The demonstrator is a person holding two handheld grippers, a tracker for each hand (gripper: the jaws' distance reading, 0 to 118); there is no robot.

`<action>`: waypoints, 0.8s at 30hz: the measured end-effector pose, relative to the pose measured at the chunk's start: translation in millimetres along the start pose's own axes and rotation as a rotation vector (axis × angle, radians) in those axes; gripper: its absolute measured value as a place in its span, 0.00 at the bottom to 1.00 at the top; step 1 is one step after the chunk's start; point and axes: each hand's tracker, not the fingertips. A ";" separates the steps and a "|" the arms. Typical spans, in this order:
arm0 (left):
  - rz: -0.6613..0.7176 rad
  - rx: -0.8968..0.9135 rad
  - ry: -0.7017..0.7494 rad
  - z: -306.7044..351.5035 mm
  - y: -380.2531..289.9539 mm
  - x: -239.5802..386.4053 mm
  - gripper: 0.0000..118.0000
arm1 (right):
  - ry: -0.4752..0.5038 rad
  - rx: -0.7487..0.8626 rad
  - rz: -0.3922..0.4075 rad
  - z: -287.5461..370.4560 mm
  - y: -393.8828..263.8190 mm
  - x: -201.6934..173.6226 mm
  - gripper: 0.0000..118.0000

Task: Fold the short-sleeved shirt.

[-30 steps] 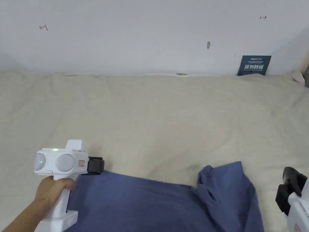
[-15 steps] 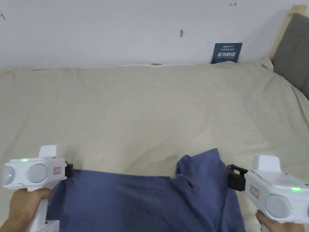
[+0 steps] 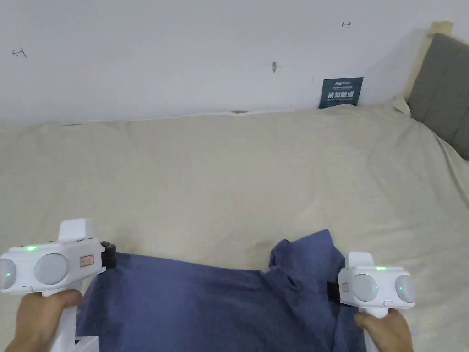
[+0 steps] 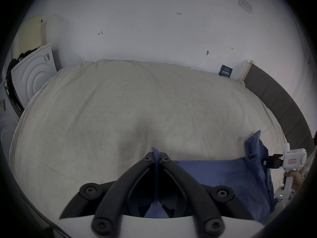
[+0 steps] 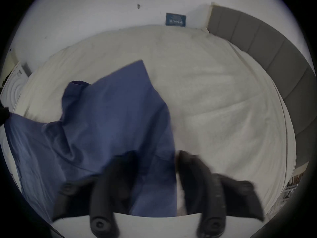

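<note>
Dark blue short-sleeved cotton shirt lies at near edge of cream-sheeted bed, one sleeve bunched upward toward right side. Left gripper: black jaws clamped on shirt's left corner. Right gripper: jaws spread apart, straddling shirt's right edge, blurred. Grey padded headboard along bed's right edge.

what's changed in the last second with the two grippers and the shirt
The right gripper came in from the right edge to the shirt's bunched right side; its jaws now stand open with the cloth edge between them, not yet clamped. The left gripper stayed shut on the shirt's left corner, and the shirt stayed on the bed.
</note>
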 end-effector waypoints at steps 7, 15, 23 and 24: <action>0.022 0.085 0.032 53.5 -4.9 12.7 0.03 | -0.009 0.183 0.030 76.8 -3.7 4.0 0.05; 0.042 0.275 0.097 148.8 22.3 18.8 0.03 | -0.006 0.562 0.063 212.4 43.0 25.3 0.05; 0.137 0.491 0.079 239.1 87.9 14.1 0.03 | 0.018 0.854 0.041 333.6 109.7 21.3 0.05; 0.143 0.518 0.083 247.8 95.9 14.1 0.03 | 0.022 0.881 0.034 344.9 117.4 20.8 0.05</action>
